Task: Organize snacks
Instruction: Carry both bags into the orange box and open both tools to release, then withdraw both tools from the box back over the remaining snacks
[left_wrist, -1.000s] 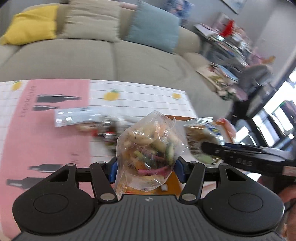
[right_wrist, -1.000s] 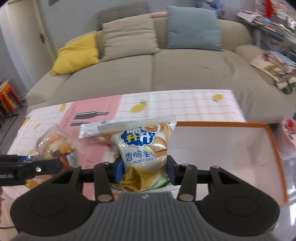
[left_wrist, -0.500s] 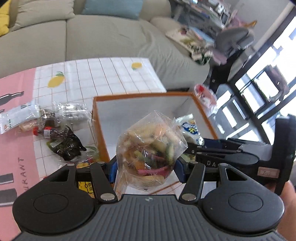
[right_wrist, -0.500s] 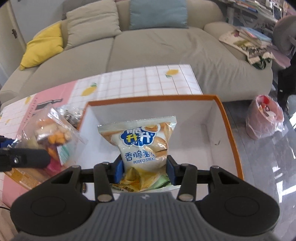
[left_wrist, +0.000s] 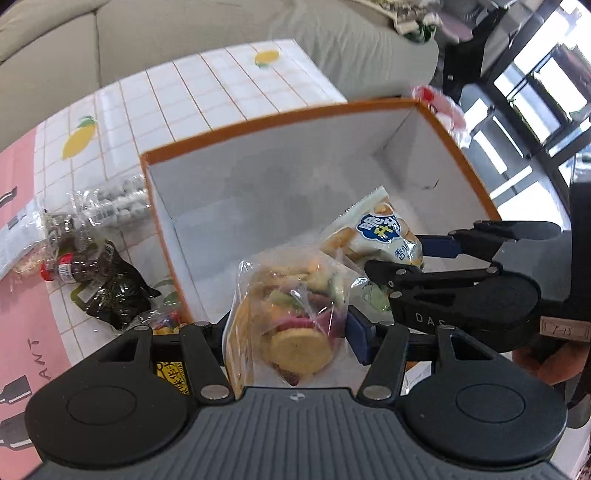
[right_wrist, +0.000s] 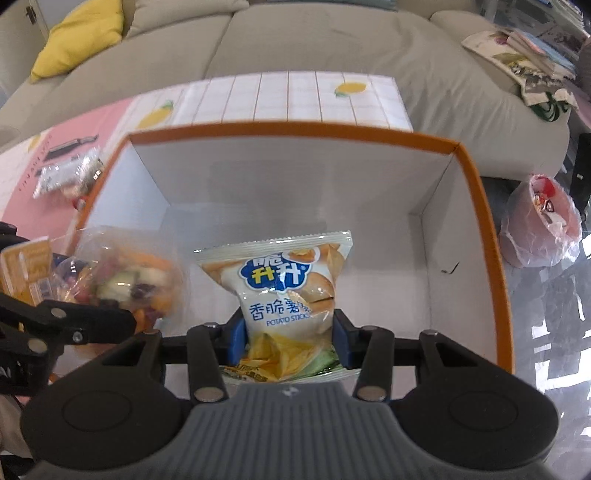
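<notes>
An orange-rimmed white box (left_wrist: 280, 122) (right_wrist: 295, 129) stands open on the table. My left gripper (left_wrist: 291, 332) is shut on a clear bag of mixed coloured snacks (left_wrist: 295, 306), held over the box's near left part; the bag also shows in the right wrist view (right_wrist: 129, 280). My right gripper (right_wrist: 290, 341) is shut on a potato stick bag (right_wrist: 284, 288), held over the inside of the box; it also shows in the left wrist view (left_wrist: 380, 232). The box floor under both bags is bare.
Loose snack packets (left_wrist: 99, 280) lie on the tablecloth left of the box, with a clear packet (right_wrist: 62, 173) farther back. A grey sofa (right_wrist: 332, 40) runs behind the table. A pink bin with a plastic liner (right_wrist: 543, 221) stands on the floor to the right.
Both grippers have moved forward and down over the box with their bags. The box now fills both views, and the two bags sit closer together.
</notes>
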